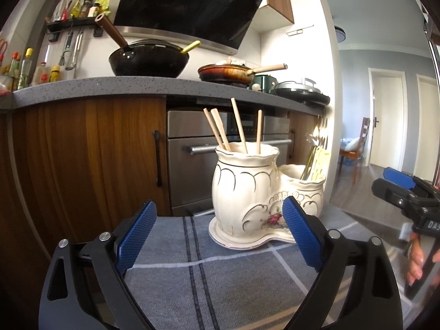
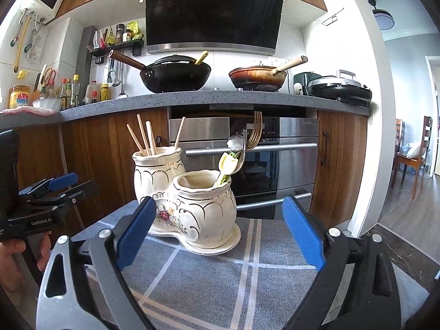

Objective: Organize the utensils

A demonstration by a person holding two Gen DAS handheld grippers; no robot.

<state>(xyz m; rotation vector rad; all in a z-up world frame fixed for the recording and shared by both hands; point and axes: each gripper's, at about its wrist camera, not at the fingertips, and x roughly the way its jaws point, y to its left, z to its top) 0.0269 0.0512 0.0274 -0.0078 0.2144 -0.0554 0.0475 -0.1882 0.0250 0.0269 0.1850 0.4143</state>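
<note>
A cream ceramic double utensil holder stands on a grey checked cloth. Its tall pot holds several wooden chopsticks. Its short pot holds a gold fork, a spoon and a yellow-green utensil. My left gripper is open and empty, just in front of the holder. My right gripper is open and empty, also in front of it. Each gripper shows at the edge of the other's view.
Behind the cloth are wooden cabinets and a steel oven. The counter above carries a black wok, a brown pan, bottles and a griddle. A doorway and chair are on the right.
</note>
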